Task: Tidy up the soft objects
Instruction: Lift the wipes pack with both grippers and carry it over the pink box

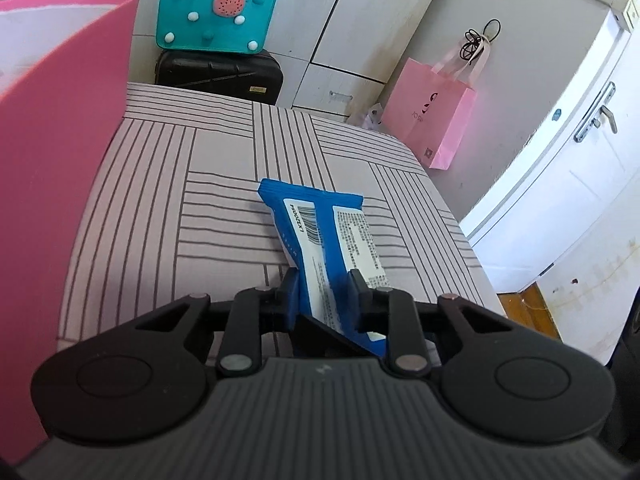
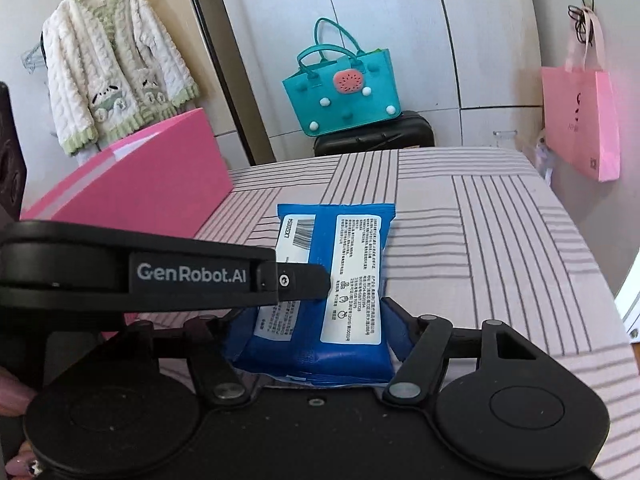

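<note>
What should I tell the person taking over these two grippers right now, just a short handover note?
Left gripper: shut on the blue pack, pinching it edge-on by its thin side.
Right gripper: fingers on both sides of the same pack's near end, across its width; a firm squeeze can't be confirmed.
Blue pack: label side up, above the striped bed; whether it still touches the cover is unclear.
Pink box: open, on the bed, to the left of the pack.
Done: pack picked up by the left gripper.
Left: probably move it into the pink box, then let go with both grippers.
</note>
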